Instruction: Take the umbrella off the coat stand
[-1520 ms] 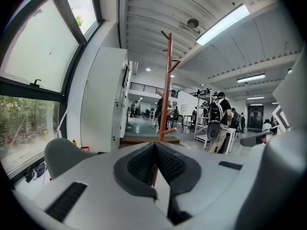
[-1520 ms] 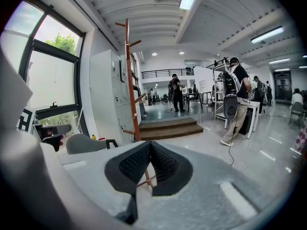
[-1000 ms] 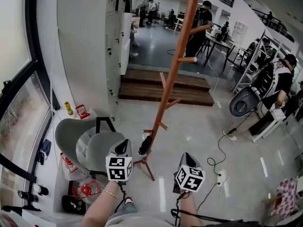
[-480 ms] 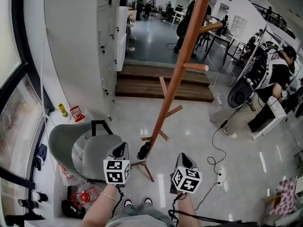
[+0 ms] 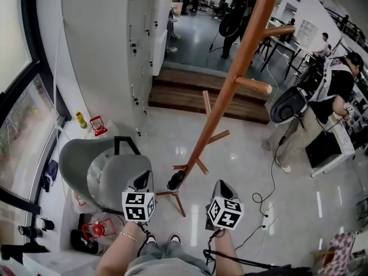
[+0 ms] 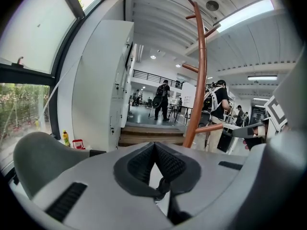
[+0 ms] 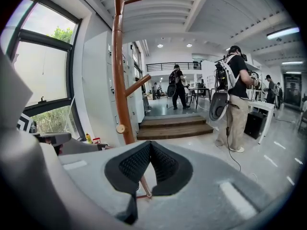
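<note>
1 coat stand, top cut off

I walked nearer to the coat stand, and in the head view its pole grew thicker and leaned further toward the upper right, its pegs sliding that way too. The wooden steps behind it came closer and lower in the frame. My shoes came into sight at the bottom edge, where a second earlier I saw none. On the right, the person with the backpack left the desk and walked in toward the stand.
</note>
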A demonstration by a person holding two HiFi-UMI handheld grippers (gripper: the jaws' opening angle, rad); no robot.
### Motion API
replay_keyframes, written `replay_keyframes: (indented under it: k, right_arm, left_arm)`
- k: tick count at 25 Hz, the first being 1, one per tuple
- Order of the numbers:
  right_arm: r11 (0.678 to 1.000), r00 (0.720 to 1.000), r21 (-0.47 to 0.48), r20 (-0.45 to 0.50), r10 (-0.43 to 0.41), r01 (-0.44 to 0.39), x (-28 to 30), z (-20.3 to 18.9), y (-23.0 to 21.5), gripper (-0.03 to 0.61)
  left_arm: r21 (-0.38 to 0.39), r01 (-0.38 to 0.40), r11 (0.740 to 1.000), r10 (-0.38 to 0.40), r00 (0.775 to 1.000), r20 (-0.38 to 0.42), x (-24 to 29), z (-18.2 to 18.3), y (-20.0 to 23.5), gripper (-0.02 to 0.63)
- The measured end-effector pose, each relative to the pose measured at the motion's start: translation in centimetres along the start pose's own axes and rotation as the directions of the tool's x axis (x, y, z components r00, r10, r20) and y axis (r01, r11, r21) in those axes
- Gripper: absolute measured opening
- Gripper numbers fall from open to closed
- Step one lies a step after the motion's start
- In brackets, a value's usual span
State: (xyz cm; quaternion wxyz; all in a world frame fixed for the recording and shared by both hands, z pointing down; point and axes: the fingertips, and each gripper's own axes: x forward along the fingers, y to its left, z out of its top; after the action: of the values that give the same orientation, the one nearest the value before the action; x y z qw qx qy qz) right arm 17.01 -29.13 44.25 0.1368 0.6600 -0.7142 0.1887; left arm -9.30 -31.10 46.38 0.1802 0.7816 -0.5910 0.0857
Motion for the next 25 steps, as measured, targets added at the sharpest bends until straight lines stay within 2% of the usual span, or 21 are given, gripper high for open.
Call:
replay_keyframes:
  k: [14, 25]
  right_arm:
    - [1.0, 0.996, 0.02, -0.087, 0.007, -0.005, 2.0, -4.2, -0.2, 0.005]
    - [1.0, 0.983, 0.024, -0.181, 0.005, -0.001, 5.0, -10.2, 0.5, 0.005]
  left_arm:
    - [0.011, 0.042, 0.999, -0.04, 0.994, -0.105, 2.1, -5.2, -0.6, 0.005]
    - [-0.003, 0.082, 0.997, -0.081, 0.978, -0.195, 4.6, -12.3, -0.5, 0.005]
